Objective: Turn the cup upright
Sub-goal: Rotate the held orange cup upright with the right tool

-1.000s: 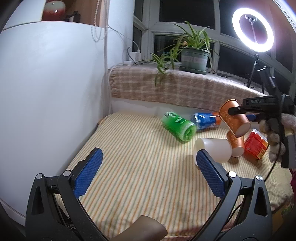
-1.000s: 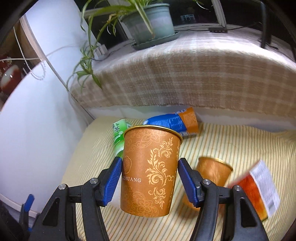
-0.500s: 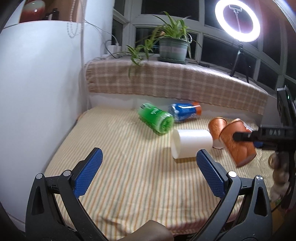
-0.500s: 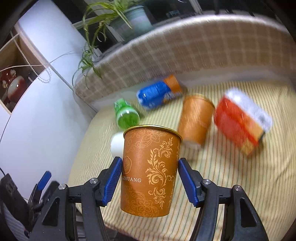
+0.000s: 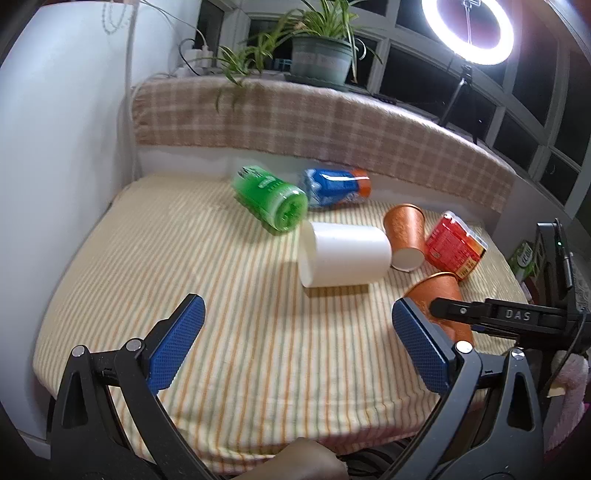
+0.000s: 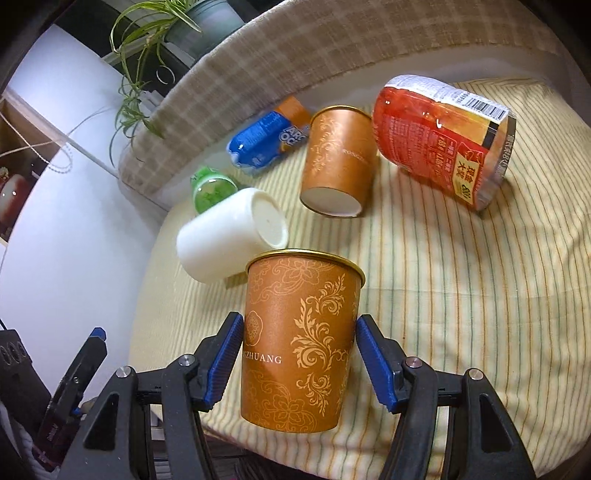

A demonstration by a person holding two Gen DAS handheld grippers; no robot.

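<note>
My right gripper (image 6: pixel 300 360) is shut on an orange paper cup (image 6: pixel 301 347) with gold floral print, mouth up, held near the front right of the striped table; whether its base touches the cloth I cannot tell. The cup also shows in the left wrist view (image 5: pixel 441 293), with the right gripper (image 5: pixel 491 314) across it. My left gripper (image 5: pixel 299 347) is open and empty above the table's front. A second orange cup (image 5: pixel 404 230) (image 6: pixel 338 160) lies on its side. A white cup (image 5: pixel 341 254) (image 6: pixel 229 236) lies on its side mid-table.
A green bottle (image 5: pixel 271 201), a blue packet (image 5: pixel 334 186) and a red noodle tub (image 5: pixel 452 245) lie on the striped cloth (image 5: pixel 184 258). A plaid-covered ledge (image 5: pixel 295 122) with a potted plant (image 5: pixel 321 61) runs behind. A white cabinet (image 5: pixel 55 147) stands left. A ring light (image 5: pixel 467 26) stands at the back right.
My right gripper has carried the orange cup down and forward toward the table's front right, keeping it mouth up. My left gripper has stayed open and shifted its view slightly.
</note>
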